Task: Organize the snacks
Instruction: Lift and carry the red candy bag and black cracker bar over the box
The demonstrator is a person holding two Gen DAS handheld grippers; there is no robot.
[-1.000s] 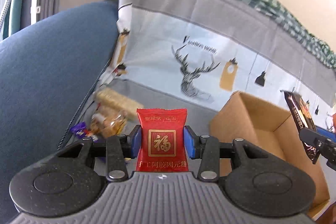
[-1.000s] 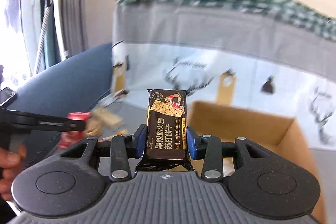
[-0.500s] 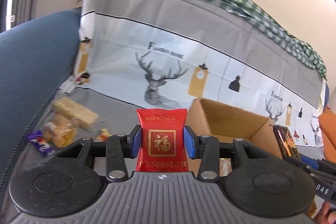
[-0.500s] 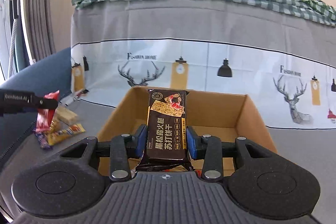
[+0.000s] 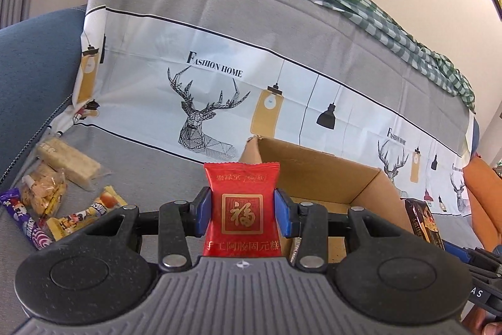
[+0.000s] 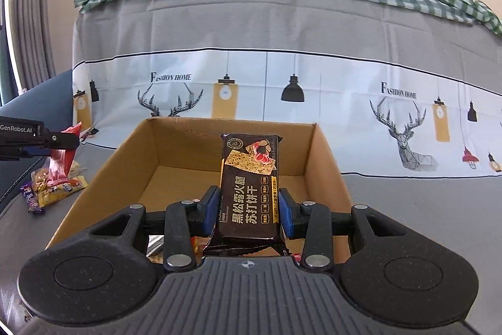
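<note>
My left gripper (image 5: 241, 214) is shut on a red snack packet (image 5: 241, 209) with a gold character, held upright just short of the near left corner of an open cardboard box (image 5: 313, 159). My right gripper (image 6: 248, 211) is shut on a black cracker packet (image 6: 248, 187), held upright over the near part of the same cardboard box (image 6: 175, 146). In the right wrist view the left gripper (image 6: 61, 143) shows at the far left with the red packet (image 6: 59, 164). In the left wrist view the black packet (image 5: 422, 220) peeks in at the right edge.
Loose snacks lie on the grey sofa seat left of the box: a pale bar (image 5: 67, 162), a clear bag of biscuits (image 5: 42, 193), a purple wrapper (image 5: 26, 222) and a yellow wrapper (image 5: 84, 217). A deer-print cloth (image 6: 282, 90) covers the backrest. A blue cushion (image 5: 34, 77) stands left.
Both grippers have swung right toward the box with their packets still held. The box now sits squarely under the right gripper, and the loose snacks have slid to the left of both views.
</note>
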